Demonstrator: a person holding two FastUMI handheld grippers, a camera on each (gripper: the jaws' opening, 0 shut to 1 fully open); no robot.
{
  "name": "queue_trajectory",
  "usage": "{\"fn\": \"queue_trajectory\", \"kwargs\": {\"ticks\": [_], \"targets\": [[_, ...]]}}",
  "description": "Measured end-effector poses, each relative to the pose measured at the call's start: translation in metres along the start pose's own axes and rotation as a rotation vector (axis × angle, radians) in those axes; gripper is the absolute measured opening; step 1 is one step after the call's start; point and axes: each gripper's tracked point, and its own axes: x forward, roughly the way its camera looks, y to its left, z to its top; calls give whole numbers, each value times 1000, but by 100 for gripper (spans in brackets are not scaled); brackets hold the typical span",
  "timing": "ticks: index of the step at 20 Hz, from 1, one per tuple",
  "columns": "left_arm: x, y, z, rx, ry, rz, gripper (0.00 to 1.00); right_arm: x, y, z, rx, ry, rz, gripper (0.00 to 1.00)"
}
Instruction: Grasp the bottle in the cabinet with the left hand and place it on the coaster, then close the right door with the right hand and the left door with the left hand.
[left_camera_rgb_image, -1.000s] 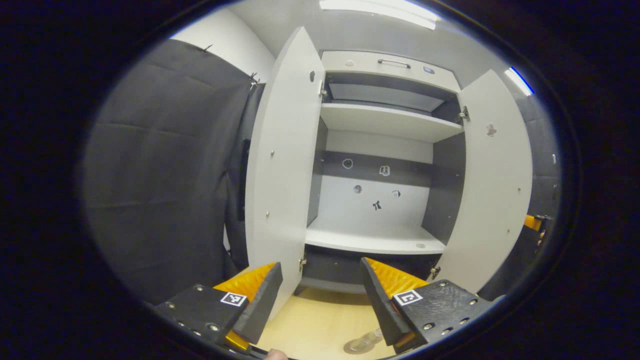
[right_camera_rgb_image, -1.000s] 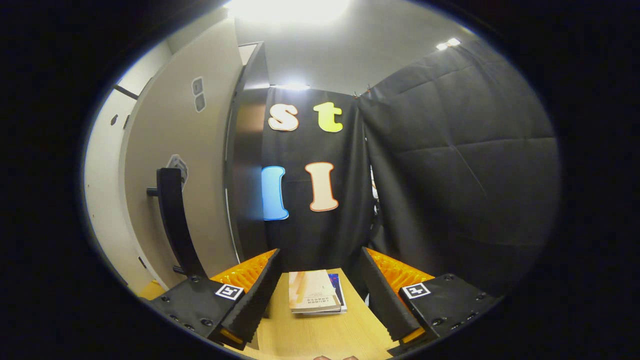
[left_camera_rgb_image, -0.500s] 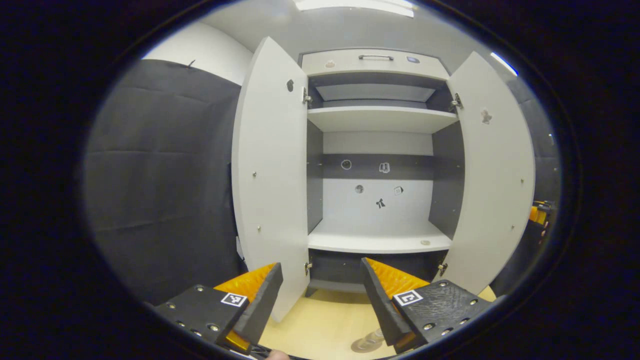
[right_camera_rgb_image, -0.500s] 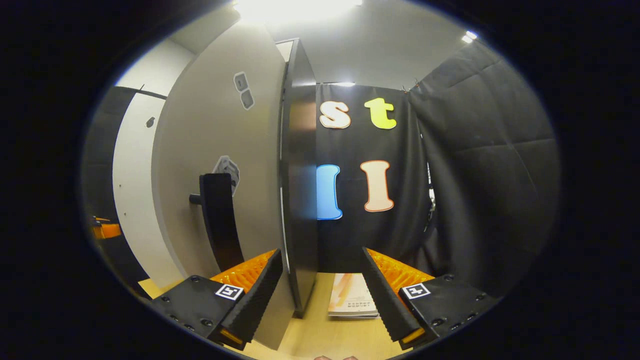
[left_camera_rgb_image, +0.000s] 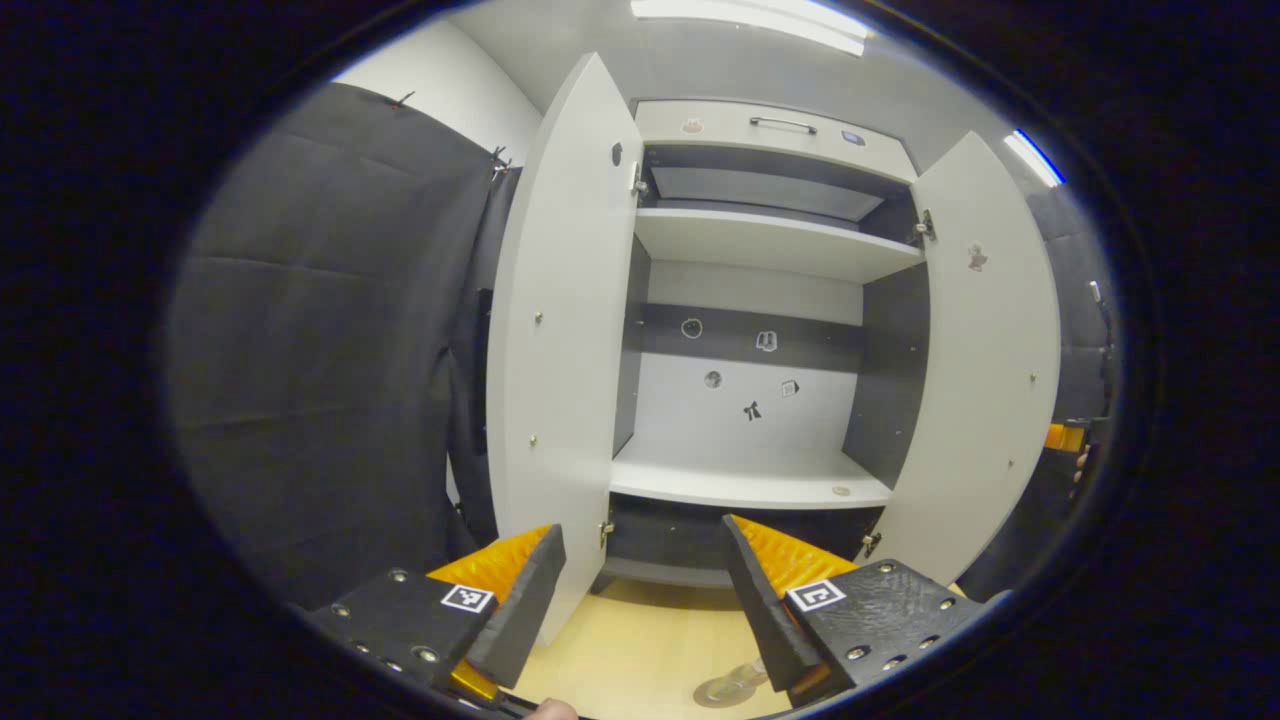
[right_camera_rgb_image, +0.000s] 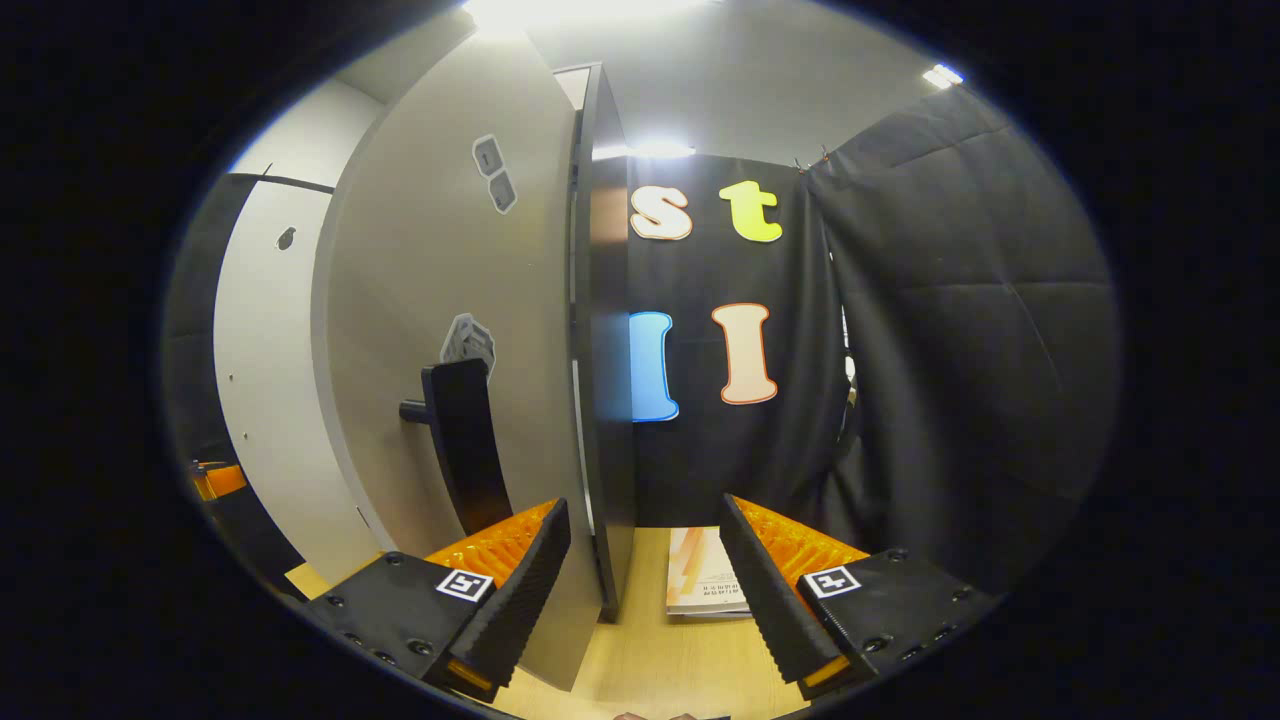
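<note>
The white cabinet (left_camera_rgb_image: 760, 485) stands open ahead, its middle shelf bare. Its left door (left_camera_rgb_image: 560, 330) and right door (left_camera_rgb_image: 985, 380) both swing outward. A clear bottle (left_camera_rgb_image: 733, 686) stands on the wooden table (left_camera_rgb_image: 640, 650) low in the left gripper view, partly hidden by a finger. My left gripper (left_camera_rgb_image: 641, 527) is open and holds nothing, in front of the cabinet. In the right gripper view, the right door (right_camera_rgb_image: 440, 300) shows its outer face with a black handle (right_camera_rgb_image: 465, 450). My right gripper (right_camera_rgb_image: 642, 505) is open, with the door's dark edge (right_camera_rgb_image: 600, 350) between its fingers, not pressed.
A book (right_camera_rgb_image: 705, 585) lies on the table (right_camera_rgb_image: 650, 670) beyond the right door. Black cloth walls close in on both sides. The right gripper (left_camera_rgb_image: 1065, 437) peeks past the right door; the left gripper (right_camera_rgb_image: 215, 480) shows at the far left.
The right gripper moved left, so the right door's edge now sits between its fingers instead of to their left. The left gripper swayed slightly and stayed open.
</note>
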Motion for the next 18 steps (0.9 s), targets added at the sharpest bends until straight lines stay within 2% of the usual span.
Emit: {"fn": "queue_trajectory", "kwargs": {"ticks": [1,2,4,5,6,7,11,15,18], "targets": [[0,3,-1,9,3,-9,91,-3,11,-2,0,-2,2,91],[-1,3,-2,15,4,-24,91,-11,23,-3,-5,-5,2,97],[-4,3,-4,25,6,-56,91,-12,39,-3,-7,-5,2,97],[-5,1,-6,31,14,-75,90,-11,49,-3,-3,-10,7,91],[-7,1,-12,34,34,-83,90,-8,58,-3,-1,-11,11,92],[-8,1,-16,35,49,-88,91,-6,66,-4,0,-12,11,97],[-16,-1,-15,22,35,-112,91,4,100,-6,23,-4,29,97],[-31,26,-13,40,25,-96,89,12,145,-5,36,-17,97,97],[-41,59,-20,59,42,-55,90,9,162,-10,30,-30,112,97]]}}
